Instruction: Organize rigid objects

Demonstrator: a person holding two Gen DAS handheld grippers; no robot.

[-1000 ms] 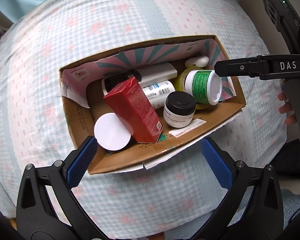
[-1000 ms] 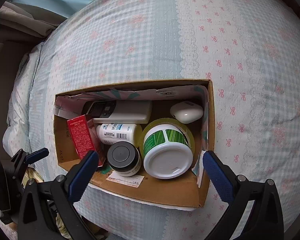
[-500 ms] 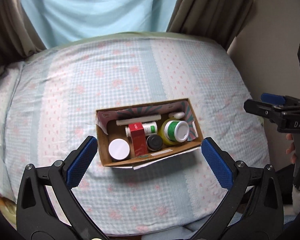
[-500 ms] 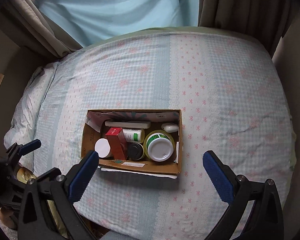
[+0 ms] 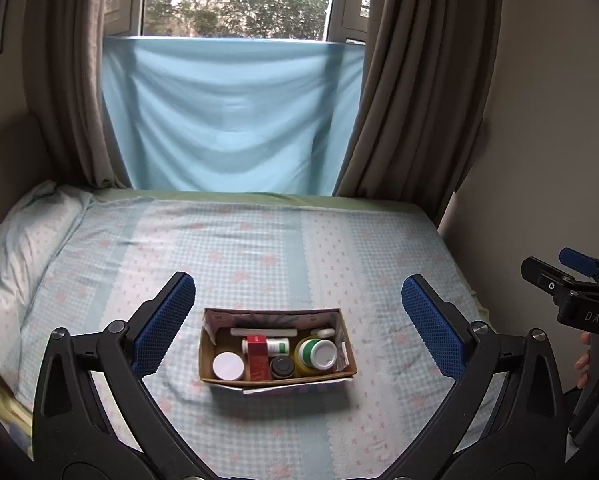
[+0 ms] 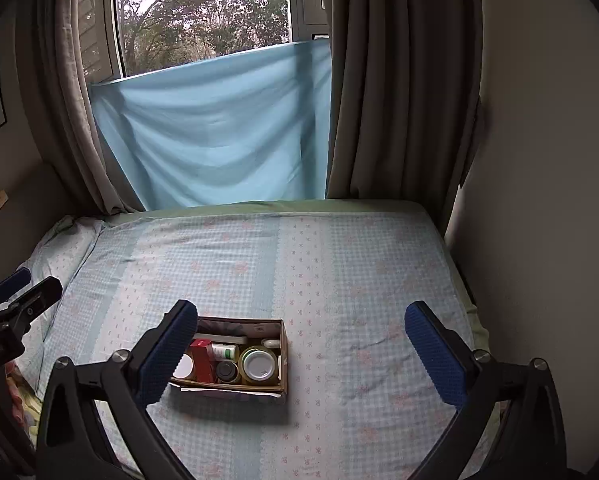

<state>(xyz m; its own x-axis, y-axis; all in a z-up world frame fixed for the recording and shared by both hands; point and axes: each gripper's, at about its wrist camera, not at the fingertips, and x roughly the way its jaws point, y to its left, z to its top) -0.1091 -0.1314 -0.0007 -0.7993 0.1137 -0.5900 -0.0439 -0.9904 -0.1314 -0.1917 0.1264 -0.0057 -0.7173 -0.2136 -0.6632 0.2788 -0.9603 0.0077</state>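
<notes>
A cardboard box (image 5: 277,382) sits on the bed; it also shows in the right wrist view (image 6: 282,360). Inside it are a red carton (image 5: 258,356), a white round lid (image 5: 228,365), a black-lidded jar (image 5: 282,365), a yellow-green jar with a white lid (image 5: 319,354), a white bottle (image 5: 276,346) and a white case (image 5: 322,332). My left gripper (image 5: 297,326) is open and empty, held well back from and above the box. My right gripper (image 6: 301,350) is open and empty, also held back. The right gripper shows at the left view's right edge (image 5: 571,284).
The bed (image 5: 259,240) has a light blue checked sheet. A pillow (image 5: 23,236) lies at the left. A blue cloth (image 5: 231,112) hangs over the window between brown curtains (image 5: 411,80). A wall (image 5: 551,120) stands on the right.
Both grippers have pulled far back and up from the box. The box has shrunk in both views, and the window and curtains have come into view.
</notes>
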